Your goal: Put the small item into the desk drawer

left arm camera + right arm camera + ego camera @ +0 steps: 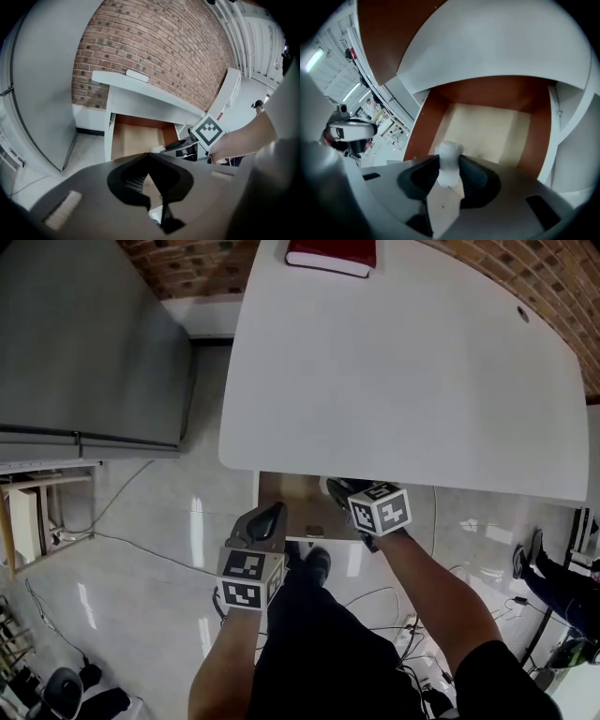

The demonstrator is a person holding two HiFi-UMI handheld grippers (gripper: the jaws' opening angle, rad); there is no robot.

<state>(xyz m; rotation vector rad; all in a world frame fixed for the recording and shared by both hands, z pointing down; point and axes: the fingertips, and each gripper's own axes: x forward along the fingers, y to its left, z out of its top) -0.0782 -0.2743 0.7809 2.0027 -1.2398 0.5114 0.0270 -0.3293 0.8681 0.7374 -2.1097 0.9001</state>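
Right gripper view: right gripper (449,160) clamps the white item (449,151) over the open drawer (487,126); best carried well inside, low, before release. Left gripper (150,157), jaws together and empty, hangs near-left of the drawer.

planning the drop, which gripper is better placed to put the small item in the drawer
Right: the right gripper pinches the small white item above the open drawer; the left gripper is shut, empty.

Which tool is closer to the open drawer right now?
Right. The right tool, gripping the small white item, is over the inside of the drawer. The left tool is back at the drawer's front edge, not over the inside.
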